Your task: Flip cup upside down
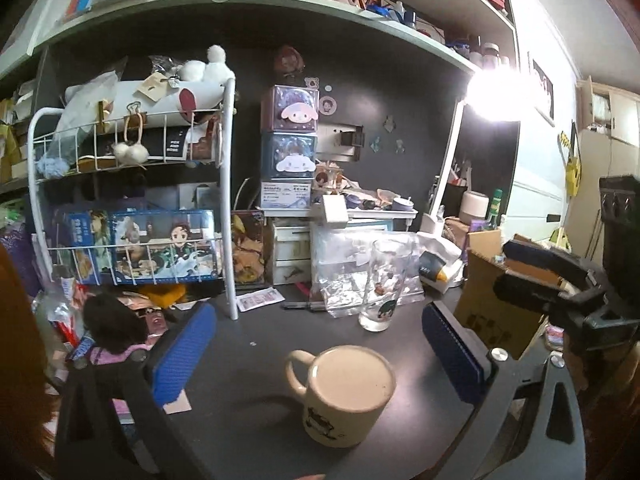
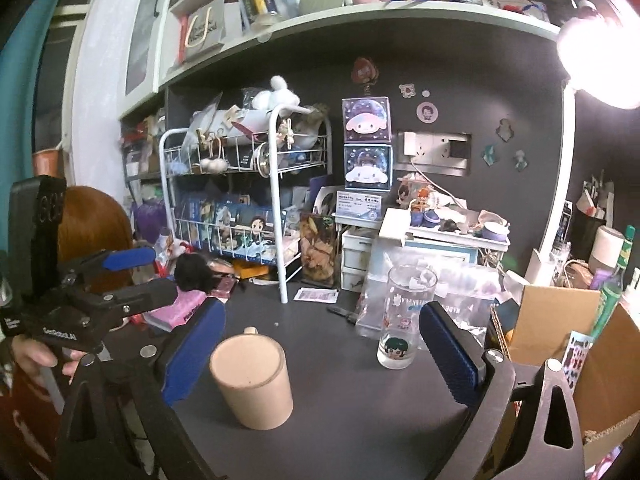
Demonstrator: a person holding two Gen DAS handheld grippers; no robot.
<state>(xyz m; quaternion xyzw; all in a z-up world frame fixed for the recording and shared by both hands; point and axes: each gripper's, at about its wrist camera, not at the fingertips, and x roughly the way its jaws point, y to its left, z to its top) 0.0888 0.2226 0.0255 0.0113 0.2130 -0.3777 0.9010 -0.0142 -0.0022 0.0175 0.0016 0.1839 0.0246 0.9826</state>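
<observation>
Both my grippers, left gripper (image 1: pixel 320 352) and right gripper (image 2: pixel 324 356), are hanging wide apart, touching nothing, while the tan cup (image 1: pixel 340 392) is sitting bottom-up on the dark desk (image 1: pixel 248 360) between their fingers.

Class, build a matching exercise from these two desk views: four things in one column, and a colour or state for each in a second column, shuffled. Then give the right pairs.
Things
1. mug
2. drinking glass
3. wire rack
4. cardboard box

States
A. white, two tiers
B. beige, flat base facing up
C. brown, flaps open
D. clear, upright, cartoon prints

Pairs: 1-B, 2-D, 3-A, 4-C

The mug stands on the dark desk between the open fingers of both the left gripper and the right gripper; neither touches it.
</observation>
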